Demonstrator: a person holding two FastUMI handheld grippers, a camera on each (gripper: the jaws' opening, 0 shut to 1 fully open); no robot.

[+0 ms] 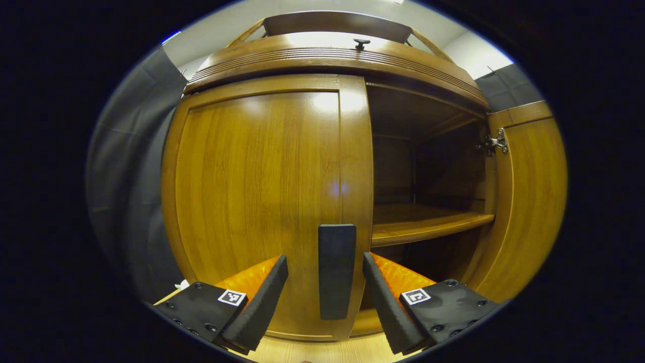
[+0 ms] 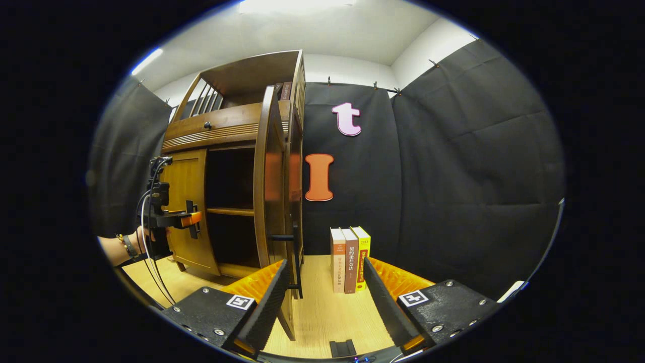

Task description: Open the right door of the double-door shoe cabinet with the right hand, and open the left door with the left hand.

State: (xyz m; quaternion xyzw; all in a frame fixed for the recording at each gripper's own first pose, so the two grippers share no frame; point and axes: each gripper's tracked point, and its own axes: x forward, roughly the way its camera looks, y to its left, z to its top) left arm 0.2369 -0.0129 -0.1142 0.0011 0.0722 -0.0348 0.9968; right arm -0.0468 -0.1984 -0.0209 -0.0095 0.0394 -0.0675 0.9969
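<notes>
The left tongs (image 1: 325,282), spread open and holding nothing, sit at the bottom centre of the left gripper view with the flat black upright door handle (image 1: 336,271) standing between their fingers, its long axis vertical; whether a finger touches it I cannot tell. It hangs on the closed brown wooden left door (image 1: 257,201), mid-frame. At the far right, the brown wooden right door (image 1: 529,201) is swung wide. In the right gripper view the right tongs (image 2: 325,292), also open and empty, sit low and beside that door's edge, so the left hand seems placed to pull
</notes>
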